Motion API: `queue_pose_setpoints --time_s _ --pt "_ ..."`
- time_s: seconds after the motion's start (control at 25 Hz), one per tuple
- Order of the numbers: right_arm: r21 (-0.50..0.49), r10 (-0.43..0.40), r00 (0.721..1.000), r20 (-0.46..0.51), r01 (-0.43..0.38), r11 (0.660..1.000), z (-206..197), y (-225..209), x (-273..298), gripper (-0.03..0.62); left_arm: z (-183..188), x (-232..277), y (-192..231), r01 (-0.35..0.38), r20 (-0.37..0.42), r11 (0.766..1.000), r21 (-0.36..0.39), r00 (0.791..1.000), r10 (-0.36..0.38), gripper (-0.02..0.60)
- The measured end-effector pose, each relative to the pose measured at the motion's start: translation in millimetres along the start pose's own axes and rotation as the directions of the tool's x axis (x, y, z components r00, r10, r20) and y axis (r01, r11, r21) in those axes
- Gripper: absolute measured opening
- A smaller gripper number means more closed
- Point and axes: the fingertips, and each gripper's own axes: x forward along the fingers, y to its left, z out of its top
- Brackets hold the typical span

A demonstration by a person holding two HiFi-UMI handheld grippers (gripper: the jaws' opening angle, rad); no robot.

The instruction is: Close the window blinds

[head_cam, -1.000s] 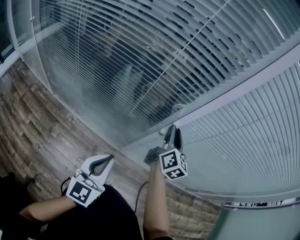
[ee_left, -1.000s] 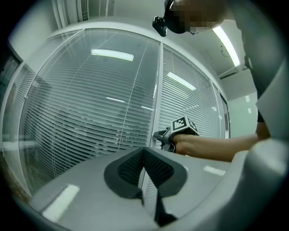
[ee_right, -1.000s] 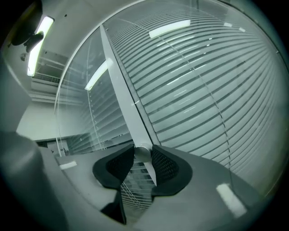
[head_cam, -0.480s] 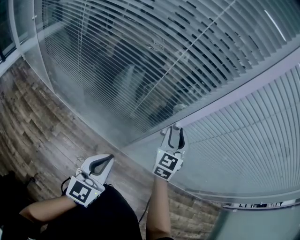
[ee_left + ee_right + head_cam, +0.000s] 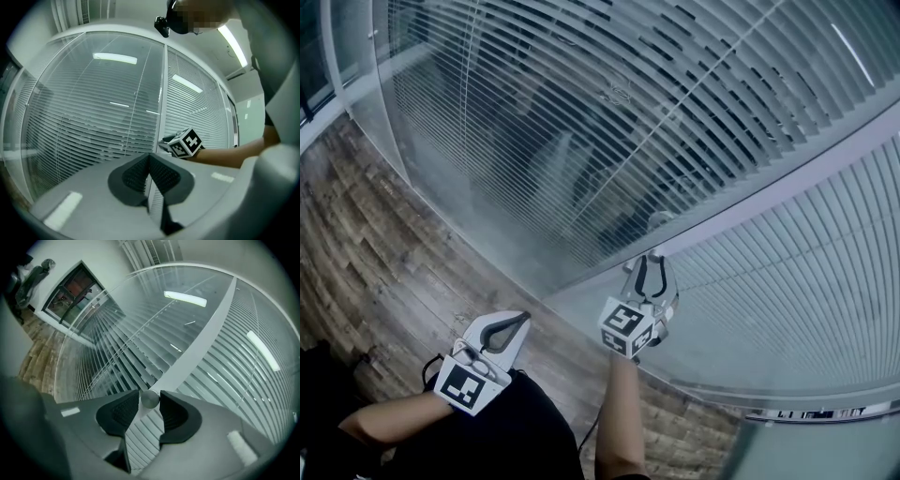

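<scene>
Right gripper (image 5: 150,402): jaws, just closing, pinch a small round knob (image 5: 150,398) on the frame (image 5: 199,333) between glass panes. Blinds (image 5: 581,112) sit behind the glass, slats part open. Left gripper (image 5: 149,161): jaws together, empty, well apart from the knob. Risk: pads likely slip off the smooth knob mid-twist.

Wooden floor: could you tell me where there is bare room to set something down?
The brown wood-plank floor lies bare from the glass wall with white slatted blinds to the left gripper; by the person's dark lap it's crowded.
</scene>
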Motion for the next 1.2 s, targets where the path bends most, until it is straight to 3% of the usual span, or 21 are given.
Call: queue_pose_setpoints --time_s 0.2,0.28,0.44,0.64,0.92,1.2 --pt "0.062 0.013 1.000 0.018 -0.014 0.998 0 -3 0 0.127 2 0 0 -0.002 0.009 1.000 0.009 1.000 0.002 0.002" --pt "0.153 0.027 0.999 0.037 -0.032 0.988 0 -5 -1 0.124 5 2 -5 0.013 0.019 0.999 0.033 1.000 -0.014 0.002" --pt "0.420 0.031 0.997 0.077 -0.061 0.905 -2 -13 -3 0.108 4 2 -10 0.028 0.012 0.998 0.048 1.000 -0.029 0.002" --pt "0.572 0.028 0.995 0.100 -0.081 0.816 -6 -18 -3 0.089 2 1 -6 0.011 0.011 1.000 0.017 1.000 -0.011 0.002" --pt "0.785 0.013 0.993 0.120 -0.103 0.611 -11 -20 -1 0.091 4 1 -6 0.014 0.015 1.000 0.026 1.000 -0.014 0.002" --pt "0.916 0.006 0.986 0.168 -0.158 0.368 -15 -21 -5 0.094 3 -4 -10 0.022 0.017 0.999 0.028 1.000 -0.023 0.002"
